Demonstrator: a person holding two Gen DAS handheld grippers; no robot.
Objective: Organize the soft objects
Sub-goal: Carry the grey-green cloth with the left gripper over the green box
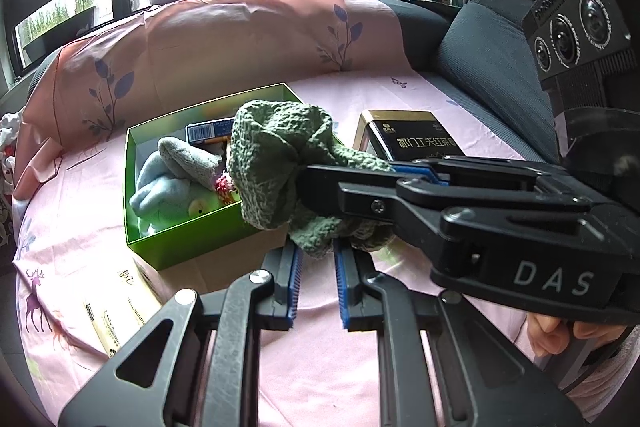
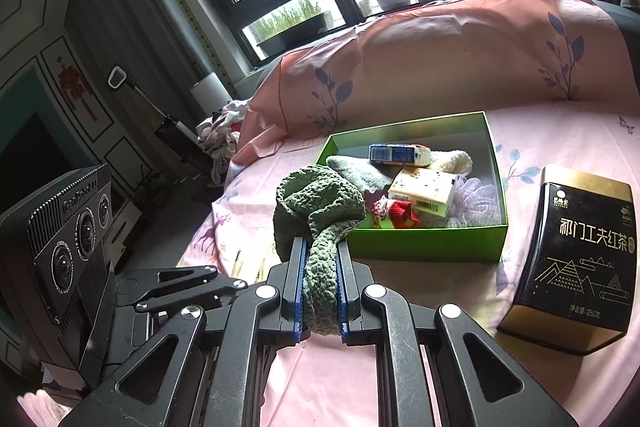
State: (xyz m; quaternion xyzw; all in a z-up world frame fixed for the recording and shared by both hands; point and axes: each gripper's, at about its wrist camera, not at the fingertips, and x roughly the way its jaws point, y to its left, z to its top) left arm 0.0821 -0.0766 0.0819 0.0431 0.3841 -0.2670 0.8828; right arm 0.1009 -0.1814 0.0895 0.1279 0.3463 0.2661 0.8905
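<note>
A green knitted cloth [image 1: 276,155] [image 2: 320,203] hangs bunched just in front of the open green box [image 1: 160,251] [image 2: 424,247]. My right gripper [image 2: 320,243] is shut on its narrow middle; in the left wrist view the right gripper [image 1: 304,183] reaches in from the right. My left gripper [image 1: 316,247] is shut on the cloth's lower end. In the right wrist view the left gripper [image 2: 232,279] sits at the left, its tips partly hidden. The box holds a light blue plush [image 1: 168,195], a grey towel [image 1: 188,159] [image 2: 356,171], a white fluffy cloth [image 2: 452,159] and small packets [image 2: 424,193].
A black and gold tea tin [image 1: 416,139] [image 2: 576,259] lies right of the box on the pink sheet [image 1: 328,367]. Pink pillows [image 1: 240,43] stand behind. A grey sofa [image 1: 488,59] borders the right side. A hand [image 1: 560,335] holds the right gripper.
</note>
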